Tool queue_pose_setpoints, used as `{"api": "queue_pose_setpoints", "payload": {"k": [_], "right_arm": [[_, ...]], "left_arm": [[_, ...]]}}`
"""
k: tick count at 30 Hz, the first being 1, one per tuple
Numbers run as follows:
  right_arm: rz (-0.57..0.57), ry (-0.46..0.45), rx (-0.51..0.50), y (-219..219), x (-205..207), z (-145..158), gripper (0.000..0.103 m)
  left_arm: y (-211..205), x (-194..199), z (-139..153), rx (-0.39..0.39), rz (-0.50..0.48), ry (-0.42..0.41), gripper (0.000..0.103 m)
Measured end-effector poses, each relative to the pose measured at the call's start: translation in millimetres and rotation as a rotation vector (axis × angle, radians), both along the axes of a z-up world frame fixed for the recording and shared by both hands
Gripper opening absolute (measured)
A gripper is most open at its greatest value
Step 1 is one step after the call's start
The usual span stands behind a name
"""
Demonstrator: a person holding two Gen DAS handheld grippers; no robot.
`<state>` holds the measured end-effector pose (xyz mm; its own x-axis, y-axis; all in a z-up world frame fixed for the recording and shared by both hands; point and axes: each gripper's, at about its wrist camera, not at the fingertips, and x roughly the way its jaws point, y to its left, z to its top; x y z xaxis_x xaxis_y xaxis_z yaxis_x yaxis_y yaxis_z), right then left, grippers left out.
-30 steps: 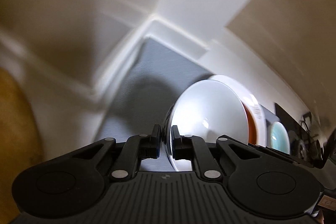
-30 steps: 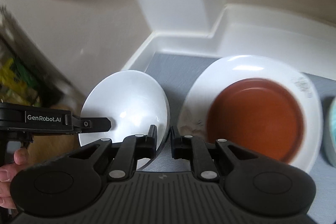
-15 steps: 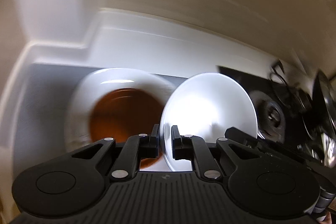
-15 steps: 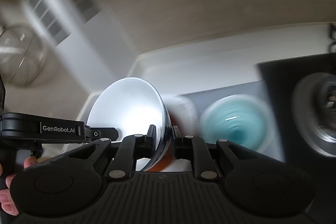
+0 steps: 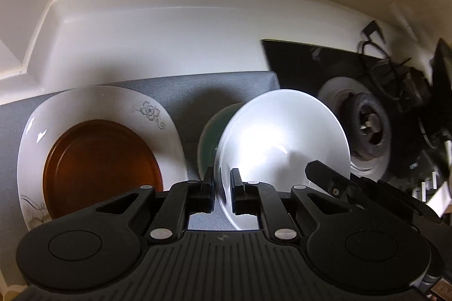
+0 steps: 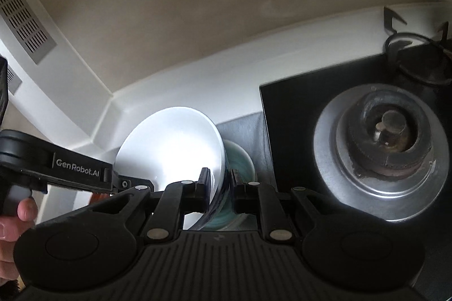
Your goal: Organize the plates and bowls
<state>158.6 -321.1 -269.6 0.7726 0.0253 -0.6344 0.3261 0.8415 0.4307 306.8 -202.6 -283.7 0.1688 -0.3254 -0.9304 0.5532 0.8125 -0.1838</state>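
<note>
White bowl (image 5: 282, 140): held off the table, tilted on edge, rim pinched on opposite sides by both tools. Left gripper (image 5: 221, 189): jaws clamped on its near rim. Right gripper (image 6: 220, 191): jaws likewise clamped on the rim, probably to steady it.

Teal bowl (image 5: 210, 137): on grey mat (image 5: 214, 86), directly behind; likely nesting target.

Brown plate (image 5: 101, 162): stacked on flowered white plate (image 5: 107, 100), left.

Stove burner (image 6: 389, 143): right, apart.

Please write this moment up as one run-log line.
left tool: shut on white ceramic bowl rim | right tool: shut on opposite rim | bowl: over teal bowl | brown plate: on white floral plate
</note>
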Motion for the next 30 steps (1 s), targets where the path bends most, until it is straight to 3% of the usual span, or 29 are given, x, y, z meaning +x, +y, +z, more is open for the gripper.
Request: {"api": "queue_pose_setpoints", "payload": {"k": [6, 16, 30], "right_arm": [[0.004, 0.035, 0.023, -1.2, 7.9, -17.7, 0.015], [0.003, 0.070, -0.042, 5.3, 20.8, -23.0, 0.013], [0.041, 0.057, -0.087, 7.5, 18.9, -22.7, 0.019]], "left_arm": [[-4.8, 4.7, -13.9, 0.031, -0.004, 0.029, 0.011], [-9.2, 13.6, -21.2, 0.020, -0.008, 0.037, 0.011], [-3.2, 16.5, -14.5, 0.032, -0.040, -0.021, 0.011]]}}
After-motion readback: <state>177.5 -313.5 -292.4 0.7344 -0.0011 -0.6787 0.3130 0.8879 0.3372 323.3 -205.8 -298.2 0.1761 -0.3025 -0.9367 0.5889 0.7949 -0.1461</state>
